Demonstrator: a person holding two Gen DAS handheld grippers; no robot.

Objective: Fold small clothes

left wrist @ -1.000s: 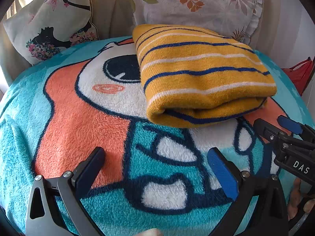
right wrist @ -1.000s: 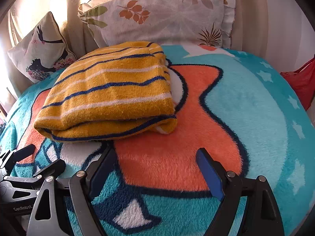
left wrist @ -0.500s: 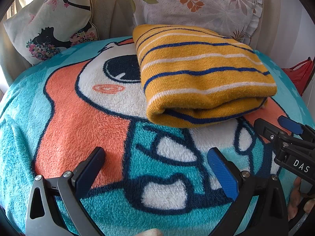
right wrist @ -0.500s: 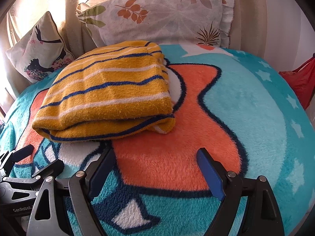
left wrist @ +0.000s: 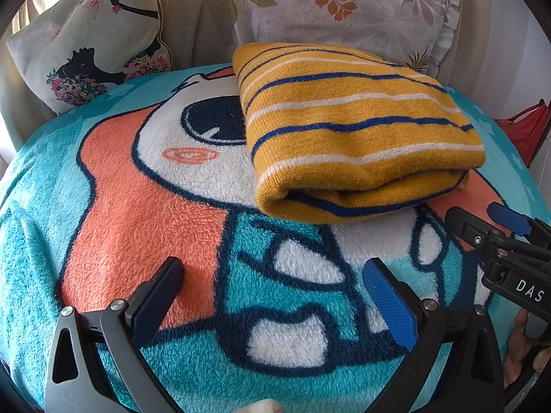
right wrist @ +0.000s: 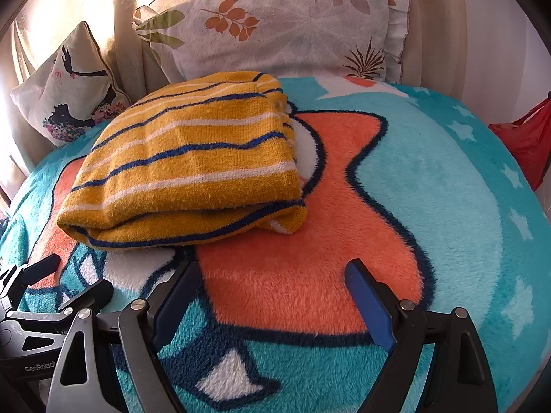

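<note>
The yellow striped garment (left wrist: 358, 137) lies folded in thick layers on the cartoon fleece blanket (left wrist: 144, 206), just in front of the leaf-print pillow (left wrist: 344, 10); its lower layer pokes out at the near right corner, so a careless nudge there could, I judge, slide the layers apart on the soft, springy fleece. The left gripper (left wrist: 272, 296) and the right gripper (right wrist: 272, 296) both hover near the garment's front edge with jaws spread wide, holding and touching nothing.

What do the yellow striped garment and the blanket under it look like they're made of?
Yellow striped garment: looks like a soft knit, slightly fuzzy and matte, with visible ribbing and lint along its folded edge. Blanket: looks like plush fleece, probably synthetic, with a deep shaggy pile that catches the light.
</note>
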